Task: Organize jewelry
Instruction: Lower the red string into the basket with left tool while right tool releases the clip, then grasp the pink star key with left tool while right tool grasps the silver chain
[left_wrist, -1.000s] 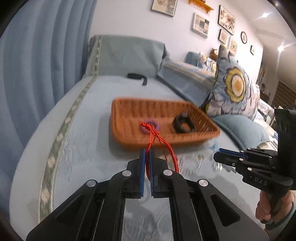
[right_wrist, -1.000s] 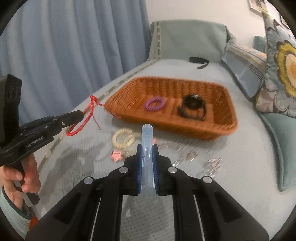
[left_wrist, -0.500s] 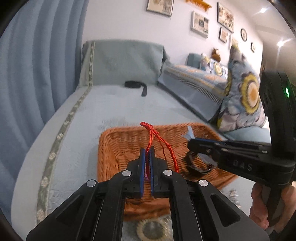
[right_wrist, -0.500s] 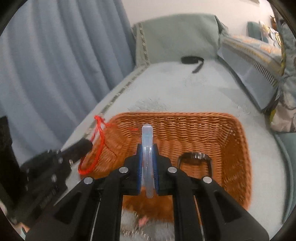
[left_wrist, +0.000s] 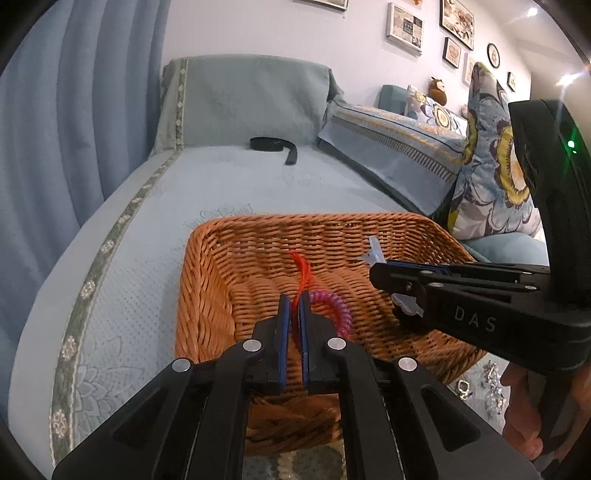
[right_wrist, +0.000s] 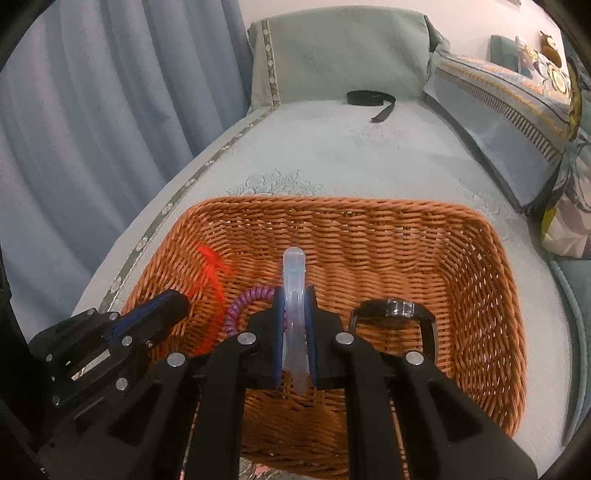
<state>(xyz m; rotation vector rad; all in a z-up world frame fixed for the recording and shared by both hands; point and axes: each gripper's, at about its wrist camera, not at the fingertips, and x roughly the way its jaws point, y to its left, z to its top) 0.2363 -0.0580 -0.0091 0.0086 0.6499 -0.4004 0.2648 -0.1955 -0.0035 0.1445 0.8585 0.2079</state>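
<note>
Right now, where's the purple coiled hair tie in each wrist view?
Left wrist view: the purple coiled hair tie lies on the floor of the orange wicker basket, just right of the left hand-held gripper tips.
Right wrist view: the same tie shows lower centre-left, partly hidden behind the right hand-held gripper.
Shared landmark: the red braided cord beside it, which the left gripper holds.

Both grippers (left_wrist: 293, 306) (right_wrist: 294, 301) advanced over basket (right_wrist: 332, 218); red cord (left_wrist: 302, 271) now blurred.
</note>
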